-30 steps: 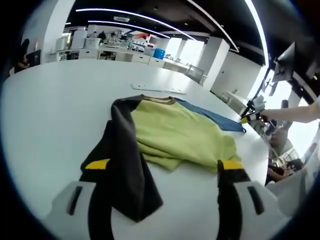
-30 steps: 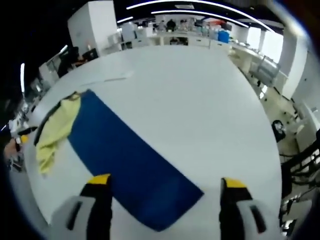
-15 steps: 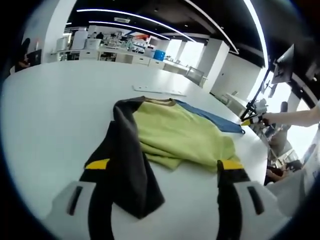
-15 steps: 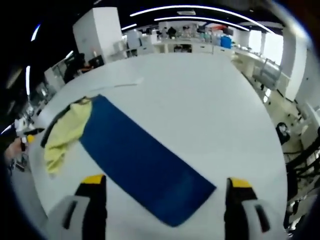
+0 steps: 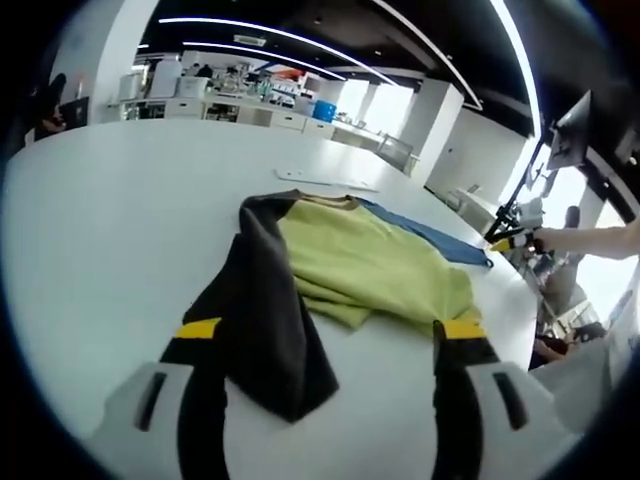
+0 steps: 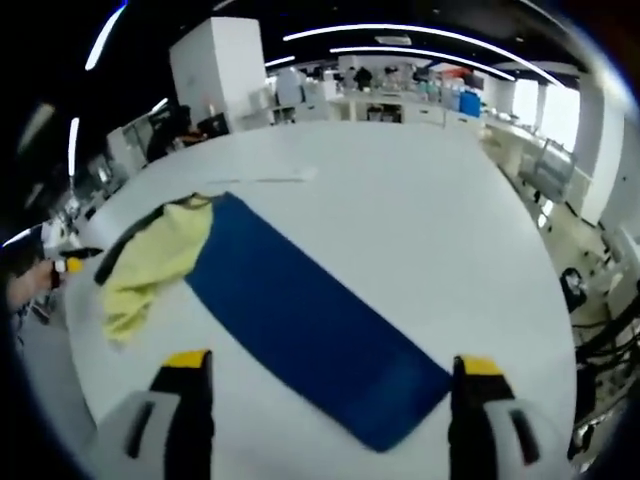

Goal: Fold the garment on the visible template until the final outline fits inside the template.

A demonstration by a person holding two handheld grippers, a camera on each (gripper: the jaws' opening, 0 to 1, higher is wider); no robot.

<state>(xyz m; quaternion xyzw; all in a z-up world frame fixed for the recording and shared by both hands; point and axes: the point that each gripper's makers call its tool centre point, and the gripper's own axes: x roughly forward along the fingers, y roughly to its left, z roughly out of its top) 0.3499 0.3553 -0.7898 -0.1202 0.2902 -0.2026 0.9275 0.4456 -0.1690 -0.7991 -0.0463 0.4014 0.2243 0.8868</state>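
Note:
A yellow-green garment [image 5: 370, 265] with a dark sleeve [image 5: 262, 320] lies rumpled on the white table [image 5: 100, 230]. Its far edge overlaps a long blue template [image 5: 440, 242]. My left gripper [image 5: 330, 332] is open, low over the table, and the sleeve's end lies between its jaws. In the right gripper view the blue template [image 6: 310, 320] runs diagonally, with the garment [image 6: 160, 262] bunched at its far left end. My right gripper [image 6: 333, 364] is open above the template's near end and holds nothing. Each gripper shows small in the other's view, the right gripper [image 5: 512, 240] and the left gripper [image 6: 66, 266].
A thin white strip [image 5: 325, 180] lies on the table beyond the garment, also seen as the strip [image 6: 268, 180]. A person's hand [image 5: 590, 236] holds the far gripper. The table edge [image 6: 555, 300] curves at right, with chairs past it. Desks and shelves stand in the background.
Both cameras have shifted. The left view has come a little closer to the dark sleeve. The right view has swung so the template sits more central. The garment lies as before.

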